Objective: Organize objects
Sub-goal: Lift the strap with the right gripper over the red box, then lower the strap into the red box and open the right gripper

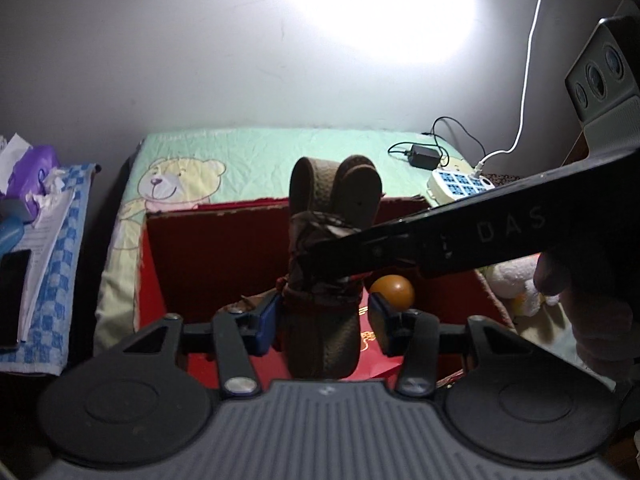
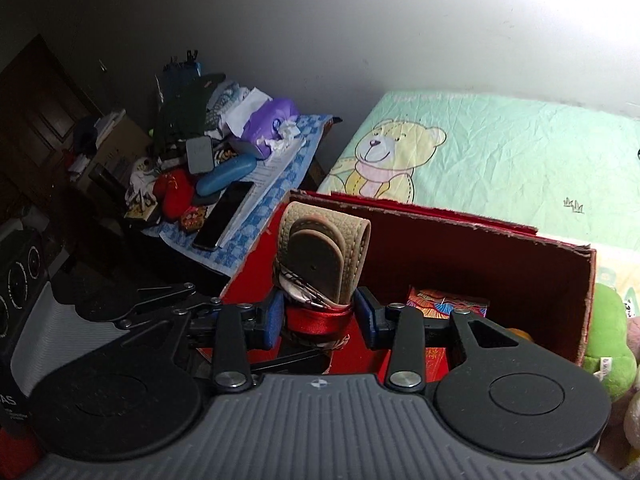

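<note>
Left wrist view: left gripper [image 1: 322, 322] pinching bundle of straps [image 1: 326, 248] upright over red box [image 1: 208, 256], orange ball [image 1: 394, 290] just right, inside box. Right wrist view: right gripper [image 2: 316, 318] clamped on same bundle [image 2: 320, 256], at box's [image 2: 460, 256] near-left corner.

Dim fisheye views, blown-out glare on the wall [image 1: 384, 12], dark curved corners.
</note>
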Demonstrator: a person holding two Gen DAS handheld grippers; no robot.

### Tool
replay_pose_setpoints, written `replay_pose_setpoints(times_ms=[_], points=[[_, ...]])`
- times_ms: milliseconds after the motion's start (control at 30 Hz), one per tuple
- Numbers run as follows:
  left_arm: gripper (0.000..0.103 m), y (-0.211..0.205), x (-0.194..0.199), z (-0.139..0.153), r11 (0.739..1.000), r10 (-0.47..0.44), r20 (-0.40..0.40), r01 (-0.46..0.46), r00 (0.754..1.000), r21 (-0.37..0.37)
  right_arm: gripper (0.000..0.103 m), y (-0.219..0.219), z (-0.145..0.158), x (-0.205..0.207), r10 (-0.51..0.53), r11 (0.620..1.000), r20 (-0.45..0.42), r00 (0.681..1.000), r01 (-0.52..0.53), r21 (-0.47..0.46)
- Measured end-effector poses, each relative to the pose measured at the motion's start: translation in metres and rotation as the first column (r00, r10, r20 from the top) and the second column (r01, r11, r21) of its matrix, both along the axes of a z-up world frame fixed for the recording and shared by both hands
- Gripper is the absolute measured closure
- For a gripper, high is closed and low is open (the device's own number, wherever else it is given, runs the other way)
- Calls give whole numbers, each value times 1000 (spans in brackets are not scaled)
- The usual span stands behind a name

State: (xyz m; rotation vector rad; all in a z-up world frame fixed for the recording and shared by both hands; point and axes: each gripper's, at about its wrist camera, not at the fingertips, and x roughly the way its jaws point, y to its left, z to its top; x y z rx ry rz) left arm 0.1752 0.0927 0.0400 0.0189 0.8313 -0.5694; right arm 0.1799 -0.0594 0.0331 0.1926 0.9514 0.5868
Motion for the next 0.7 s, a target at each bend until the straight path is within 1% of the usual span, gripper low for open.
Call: replay_pose_setpoints(times_ms=[167, 267, 367, 500, 700], points=[[56, 2, 16, -28, 1000, 14, -99, -12, 995, 16, 64, 5, -19, 15, 37, 999, -103, 994, -38, -6], [56, 1, 24, -40, 1000, 9, -143, -7, 990, 15, 65, 8, -27, 23, 50, 998, -153, 987, -55, -30], [56, -3, 24, -43, 1000, 7, -177, -1, 984, 30, 65, 7, -36, 32, 48, 998, -207, 977, -57, -34], [56, -5, 33, -53, 998, 20, -215, -7, 976, 61, 65, 6, -52, 45, 37, 999, -269, 963, -42, -12], [56, -7, 45, -68, 994, 35, -264, -6, 964, 110, 65, 7, -68, 55, 34, 999, -318, 947, -38, -7]])
